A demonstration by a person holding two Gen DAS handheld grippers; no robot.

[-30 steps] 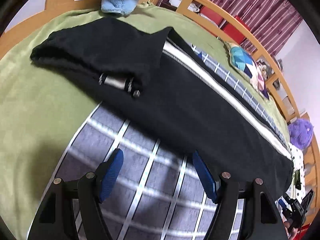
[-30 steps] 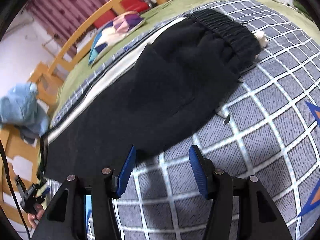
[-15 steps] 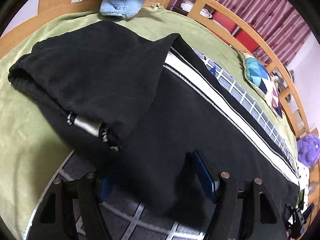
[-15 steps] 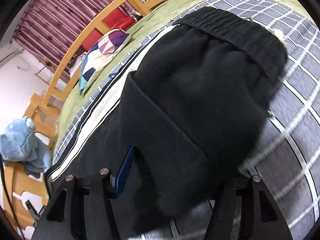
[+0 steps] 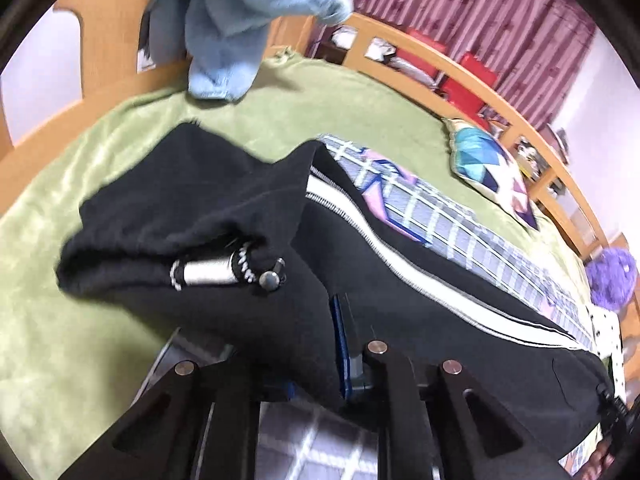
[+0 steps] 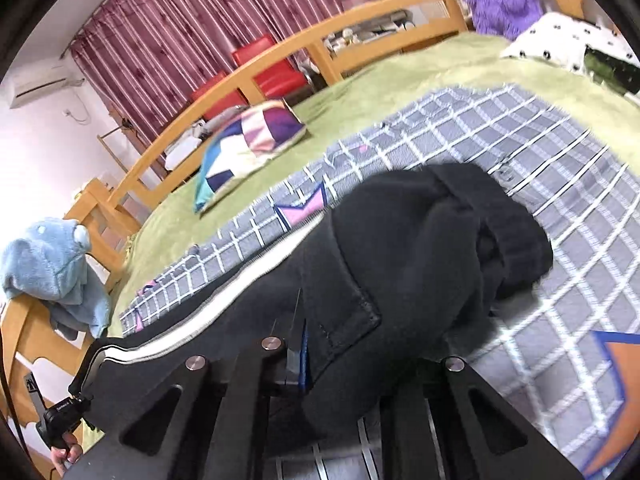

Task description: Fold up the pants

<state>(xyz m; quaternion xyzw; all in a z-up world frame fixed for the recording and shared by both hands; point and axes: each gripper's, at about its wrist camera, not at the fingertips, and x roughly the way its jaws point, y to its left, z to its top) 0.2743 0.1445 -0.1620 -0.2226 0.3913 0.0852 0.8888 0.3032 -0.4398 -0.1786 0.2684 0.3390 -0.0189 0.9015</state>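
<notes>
- The black pants [image 5: 420, 292] with a white side stripe lie stretched across a checked blanket [image 6: 520, 152] on a bed with a green cover [image 5: 100, 184].
- The left gripper [image 5: 316, 356] has just closed its jaws; they are clenched on the near edge of the pants by the leg end, fabric bunched between the blue pads.
- The right gripper [image 6: 340, 356] has just closed its jaws too, grasping the near edge near the waistband [image 6: 508, 224].
- A patterned cushion [image 6: 248, 148] lies beyond, apart from the pants.

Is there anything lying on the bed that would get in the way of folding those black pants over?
Nothing visible. Both grippers, left and right, have just closed on the pants. The checked cloth beyond them is bare; the patterned pillow lies farther off on the green blanket.
</notes>
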